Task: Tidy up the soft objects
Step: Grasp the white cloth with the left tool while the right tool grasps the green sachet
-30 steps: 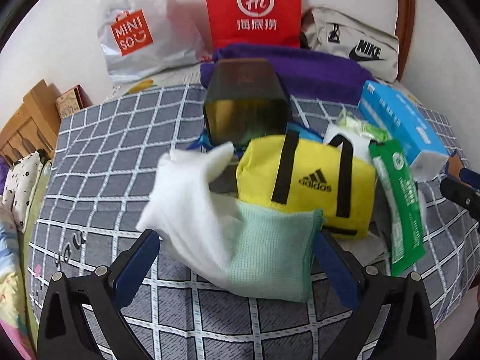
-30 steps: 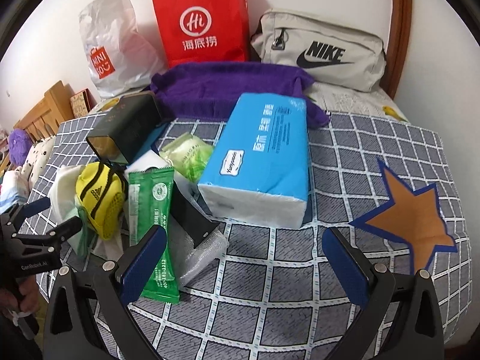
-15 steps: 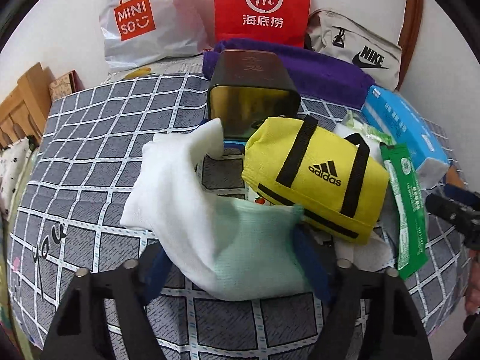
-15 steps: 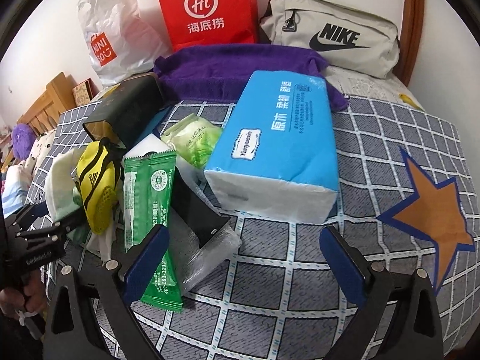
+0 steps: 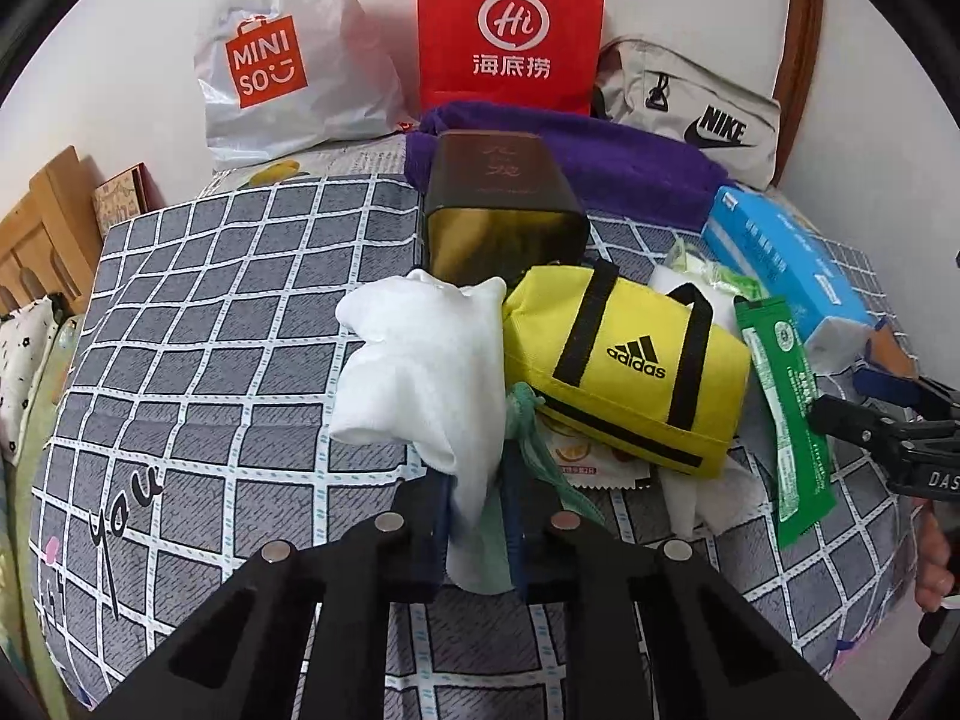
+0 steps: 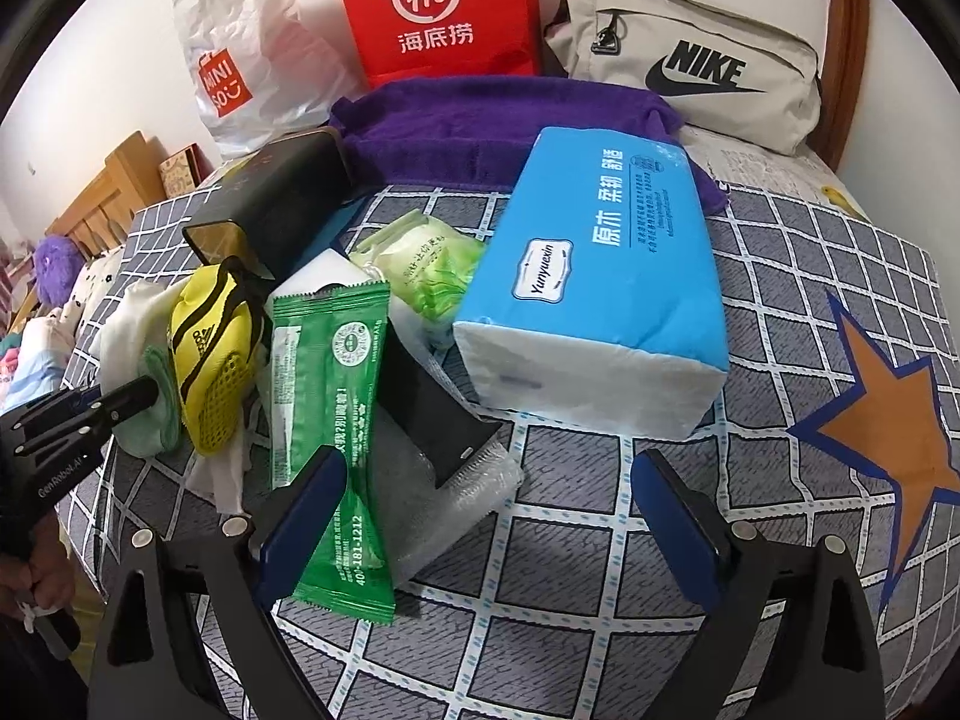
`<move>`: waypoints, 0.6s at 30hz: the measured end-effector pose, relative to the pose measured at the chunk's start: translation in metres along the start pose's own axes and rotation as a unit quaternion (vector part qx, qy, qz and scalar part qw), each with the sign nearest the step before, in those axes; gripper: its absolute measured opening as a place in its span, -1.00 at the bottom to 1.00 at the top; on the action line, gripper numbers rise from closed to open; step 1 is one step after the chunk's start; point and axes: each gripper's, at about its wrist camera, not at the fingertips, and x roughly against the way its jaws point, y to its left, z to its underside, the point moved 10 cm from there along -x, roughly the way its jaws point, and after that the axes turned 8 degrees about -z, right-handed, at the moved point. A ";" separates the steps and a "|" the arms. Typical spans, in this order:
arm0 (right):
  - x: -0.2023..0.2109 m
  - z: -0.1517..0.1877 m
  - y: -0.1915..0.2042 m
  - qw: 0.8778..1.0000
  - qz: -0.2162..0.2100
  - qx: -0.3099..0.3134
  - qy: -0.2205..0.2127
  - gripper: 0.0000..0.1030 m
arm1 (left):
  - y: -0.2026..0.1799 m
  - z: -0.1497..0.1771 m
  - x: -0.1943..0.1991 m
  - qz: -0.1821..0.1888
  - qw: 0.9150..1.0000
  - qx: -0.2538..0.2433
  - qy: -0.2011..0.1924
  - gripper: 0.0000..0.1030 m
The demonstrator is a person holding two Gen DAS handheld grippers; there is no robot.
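A white cloth with a pale green part (image 5: 420, 372) lies bunched on the checked bed cover, beside a small yellow Adidas bag (image 5: 624, 366). My left gripper (image 5: 477, 498) is closing and its blue pads press on the cloth's lower end. In the right wrist view the same cloth (image 6: 129, 324) shows at the far left. My right gripper (image 6: 489, 471) hangs above the cover with its jaws wide and closing slightly; nothing is pinched. A green sachet (image 6: 327, 396) lies by its left finger, and a blue tissue pack (image 6: 600, 276) lies beyond.
At the back stand a red paper bag (image 5: 510, 30), a white Miniso bag (image 5: 282, 54), a beige Nike bag (image 6: 690, 60) and a purple towel (image 6: 480, 120). A dark box (image 5: 498, 210) lies on its side. Clear plastic wrap (image 6: 474, 480) holds a black item. Wooden furniture (image 5: 42, 228) borders the left.
My left gripper has gone from wide open to pinched on the cloth, which bunched up between the pads. The right gripper came slightly closer to the tissue pack and sachet.
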 end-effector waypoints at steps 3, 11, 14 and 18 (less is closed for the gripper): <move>0.001 0.001 0.002 1.000 -0.001 0.001 -0.002 0.86 | 0.006 0.001 0.004 0.009 1.000 0.011 -0.001 -0.73; 0.004 0.005 0.007 1.000 -0.008 0.002 -0.003 0.86 | 0.018 -0.006 0.027 0.038 0.999 0.034 -0.021 -0.74; 0.004 0.005 0.009 1.000 -0.011 0.002 -0.003 0.86 | 0.018 -0.008 0.033 0.049 0.998 0.036 -0.025 -0.74; 0.004 0.007 0.013 1.000 -0.018 0.004 -0.003 0.86 | 0.020 -0.009 0.035 0.046 0.998 0.042 -0.026 -0.74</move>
